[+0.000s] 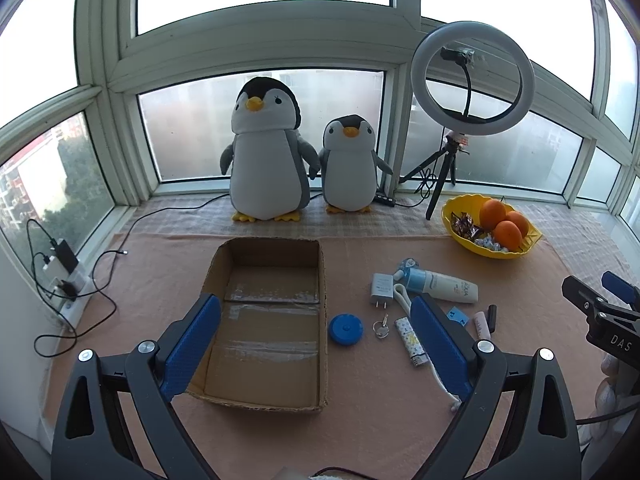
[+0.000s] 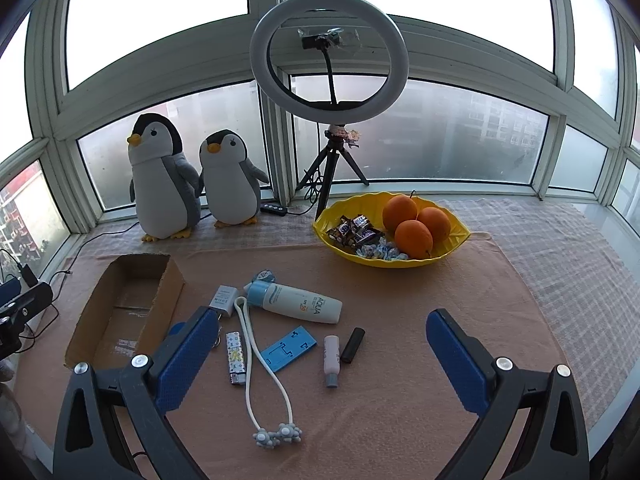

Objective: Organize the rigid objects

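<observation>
Keys (image 1: 381,327) sit half-hidden beside both hand-held grippers (image 1: 316,320) (image 2: 322,332), spread wide, grasping nothing.

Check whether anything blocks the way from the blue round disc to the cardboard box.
Nothing visible does. The blue round disc lies on the cloth right beside the open cardboard box, only the box's low wall between them. The box looks empty. The left gripper hangs open above, holding nothing.
</observation>
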The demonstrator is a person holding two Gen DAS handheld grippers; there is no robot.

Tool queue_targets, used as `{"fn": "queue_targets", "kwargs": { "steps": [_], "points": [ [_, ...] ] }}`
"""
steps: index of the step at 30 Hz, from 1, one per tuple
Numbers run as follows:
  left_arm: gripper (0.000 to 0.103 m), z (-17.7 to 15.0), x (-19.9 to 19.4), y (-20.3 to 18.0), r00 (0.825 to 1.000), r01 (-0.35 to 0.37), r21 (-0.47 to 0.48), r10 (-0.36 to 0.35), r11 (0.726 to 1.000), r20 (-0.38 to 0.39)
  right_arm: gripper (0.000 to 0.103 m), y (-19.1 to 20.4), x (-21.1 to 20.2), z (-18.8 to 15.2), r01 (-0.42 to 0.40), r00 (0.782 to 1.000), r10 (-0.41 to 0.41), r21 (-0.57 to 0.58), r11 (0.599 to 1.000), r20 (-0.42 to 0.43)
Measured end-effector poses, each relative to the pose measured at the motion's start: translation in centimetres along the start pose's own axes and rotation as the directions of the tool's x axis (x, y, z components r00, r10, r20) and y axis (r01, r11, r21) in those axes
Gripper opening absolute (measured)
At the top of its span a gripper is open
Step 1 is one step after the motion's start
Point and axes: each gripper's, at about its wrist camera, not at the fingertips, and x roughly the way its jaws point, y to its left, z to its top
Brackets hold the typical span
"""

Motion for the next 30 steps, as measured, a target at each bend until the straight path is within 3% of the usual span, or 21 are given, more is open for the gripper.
{"fn": "queue_targets", "kwargs": {
  "steps": [30],
  "points": [
    [0.096, -0.08, 0.09, 0.37, 1.000, -0.004, -0.004, 0.004, 1.000, -0.003, 0.103, 0.41, 0.42, -0.22, -0.003, 1.000, 0.003, 0.000, 1.000, -0.017]
  ]
}}
